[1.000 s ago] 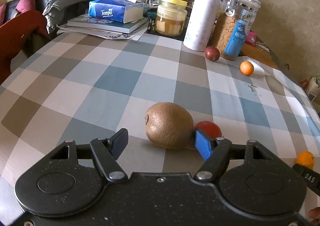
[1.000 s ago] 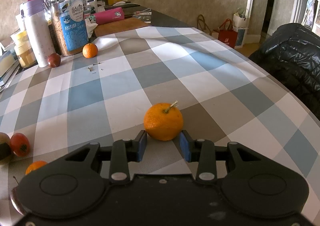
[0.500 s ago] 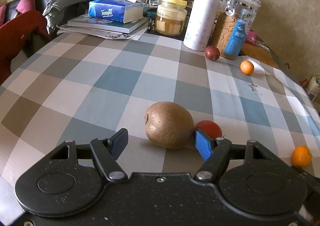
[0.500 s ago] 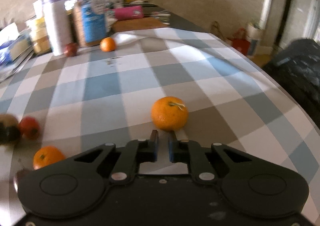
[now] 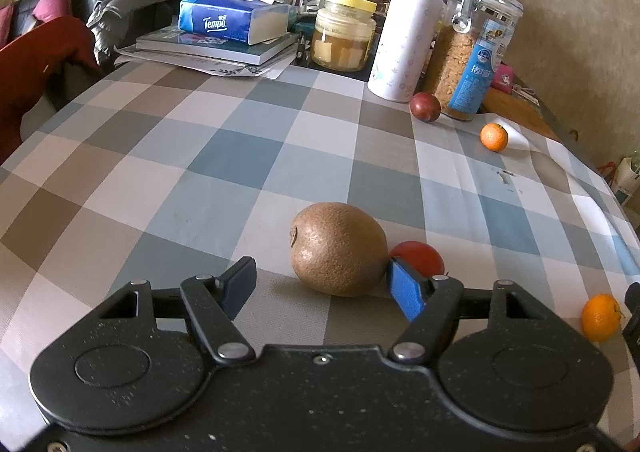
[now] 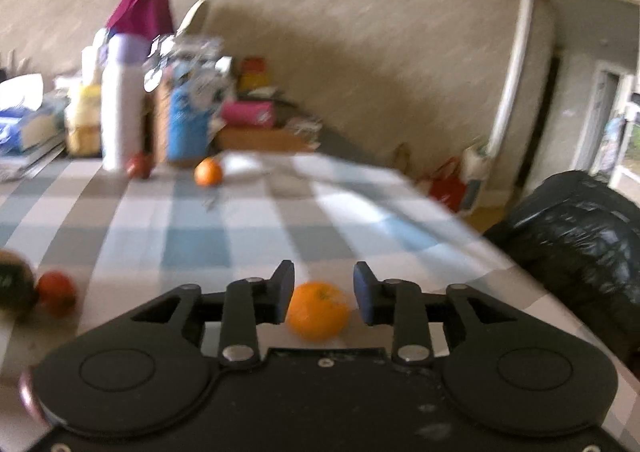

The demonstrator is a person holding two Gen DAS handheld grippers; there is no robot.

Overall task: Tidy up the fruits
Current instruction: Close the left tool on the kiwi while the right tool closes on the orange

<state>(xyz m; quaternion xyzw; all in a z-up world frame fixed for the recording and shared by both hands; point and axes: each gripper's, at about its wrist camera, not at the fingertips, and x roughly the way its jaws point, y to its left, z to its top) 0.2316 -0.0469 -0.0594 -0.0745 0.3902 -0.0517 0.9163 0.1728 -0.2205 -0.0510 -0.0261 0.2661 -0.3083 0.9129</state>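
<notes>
Both claws are spread. Left claw [image 5: 322, 286] hangs low over the checked tabletop [image 5: 224, 156], a brown kiwi [image 5: 339, 249] just ahead between its fingers, a red tomato [image 5: 420, 258] touching the kiwi. Right claw [image 6: 323, 294] frames an orange [image 6: 319, 310] without gripping it; this view is blurred.

Open checked tablecloth [image 5: 248, 156] mid-table; bottle [image 5: 404, 36], jars [image 5: 472, 52], books [image 5: 216, 46] crowd far edge.

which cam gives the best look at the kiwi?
Left wrist: the kiwi sits sharp and whole between the open left gripper fingers, touching the red fruit. Right wrist shows only a blurred sliver at its left edge.
</notes>
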